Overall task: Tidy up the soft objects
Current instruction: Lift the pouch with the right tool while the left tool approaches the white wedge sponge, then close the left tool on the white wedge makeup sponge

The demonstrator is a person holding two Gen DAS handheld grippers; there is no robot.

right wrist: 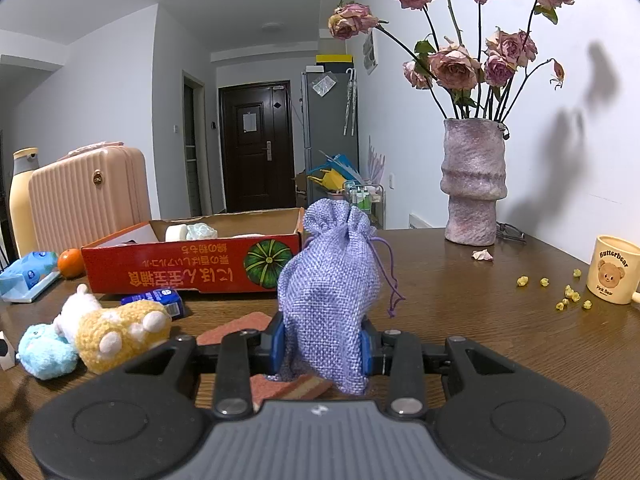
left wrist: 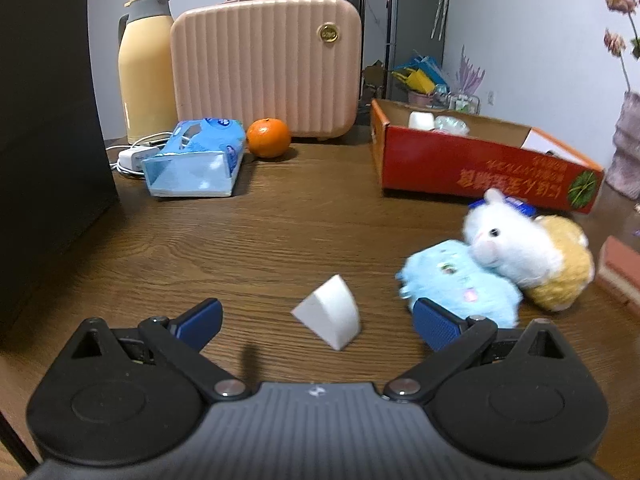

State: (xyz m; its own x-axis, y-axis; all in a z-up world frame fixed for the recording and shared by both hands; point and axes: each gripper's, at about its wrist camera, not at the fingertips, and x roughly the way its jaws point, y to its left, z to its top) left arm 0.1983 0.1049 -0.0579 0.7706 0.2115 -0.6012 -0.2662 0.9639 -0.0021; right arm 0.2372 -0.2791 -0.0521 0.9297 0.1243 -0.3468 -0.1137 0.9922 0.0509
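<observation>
In the left wrist view my left gripper (left wrist: 318, 322) stands open over the wooden table, with a white wedge-shaped sponge (left wrist: 330, 313) lying between its blue pads and touching neither. To its right lie a blue plush (left wrist: 458, 282), a white plush (left wrist: 508, 246) and a yellow plush (left wrist: 568, 264) in a heap. My right gripper (right wrist: 322, 346) is shut on a purple drawstring bag (right wrist: 334, 280), held upright above a pink-and-yellow sponge (right wrist: 288, 388). The open red cardboard box (right wrist: 192, 270) stands behind, with a few white items inside.
A pink case (left wrist: 266, 68), a yellow thermos (left wrist: 144, 68), a tissue pack (left wrist: 196, 158) and an orange (left wrist: 268, 138) line the back left. A dark panel (left wrist: 48, 120) borders the left. A vase of roses (right wrist: 474, 180), a mug (right wrist: 614, 270) and yellow crumbs (right wrist: 566, 294) sit at right.
</observation>
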